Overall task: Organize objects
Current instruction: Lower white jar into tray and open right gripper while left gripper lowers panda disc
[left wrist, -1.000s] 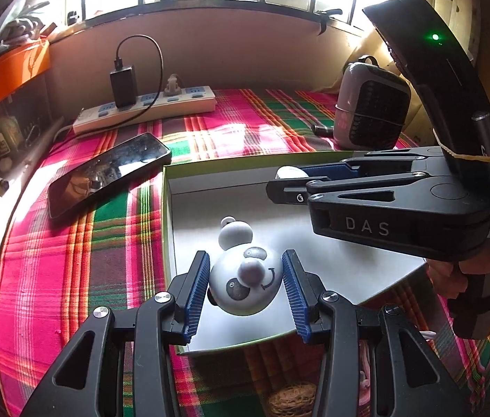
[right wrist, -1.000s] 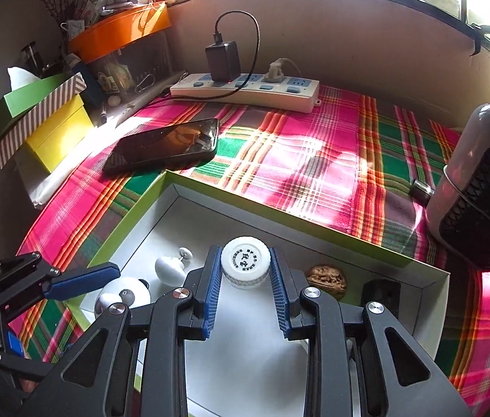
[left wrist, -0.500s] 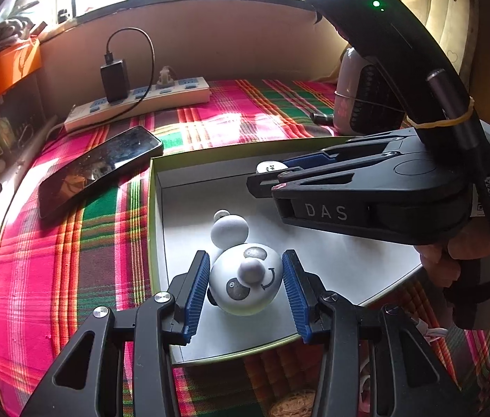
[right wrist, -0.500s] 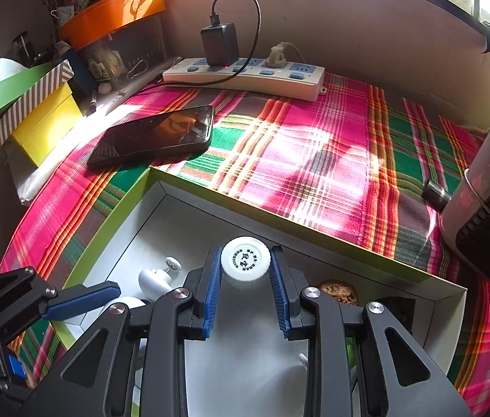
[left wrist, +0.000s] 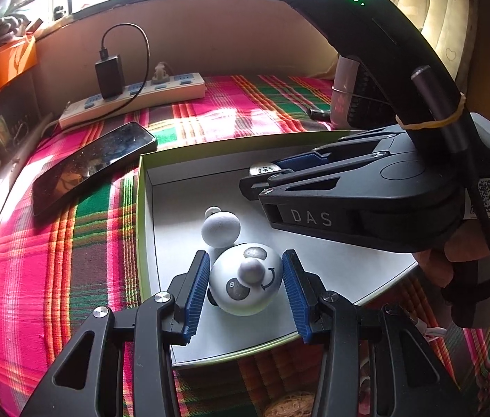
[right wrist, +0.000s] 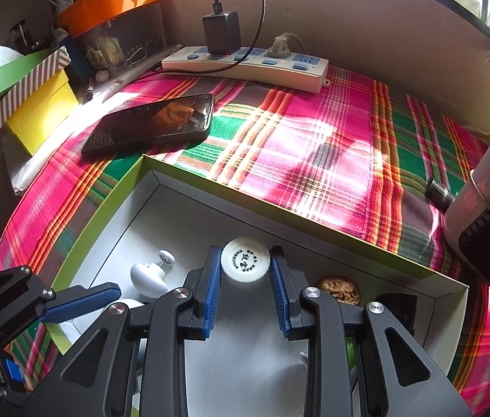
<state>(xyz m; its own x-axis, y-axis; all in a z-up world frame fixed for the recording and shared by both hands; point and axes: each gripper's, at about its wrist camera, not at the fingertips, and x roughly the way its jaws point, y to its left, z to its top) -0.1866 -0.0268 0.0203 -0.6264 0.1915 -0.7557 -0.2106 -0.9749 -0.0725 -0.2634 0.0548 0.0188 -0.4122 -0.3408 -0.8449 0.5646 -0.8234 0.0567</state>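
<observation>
Both grippers stay clamped: the left gripper (left wrist: 245, 293) on a white panda-faced ball (left wrist: 246, 283), the right gripper (right wrist: 245, 274) on a round white printed cap (right wrist: 245, 260), unmoved above the green-rimmed white box (left wrist: 142, 229); release seems pending.

Your work surface is covered by a plaid cloth (right wrist: 318, 146), pink, green and orange, sunlit across its middle. Lying directly on it:

- a shallow box (right wrist: 290, 212) with a green rim and white inside, nearest you
- a dark phone (right wrist: 151, 123), face up, just beyond the box's far left corner, apart from it
- a white power strip (right wrist: 245, 66) along the back wall, with a black charger plugged in
- a small heater (right wrist: 488, 208) at the right edge, with a small dark object (right wrist: 438, 189) just beside its base
- a yellow box (right wrist: 41, 111) at the left edge, with a green striped box tilted on top of it
</observation>
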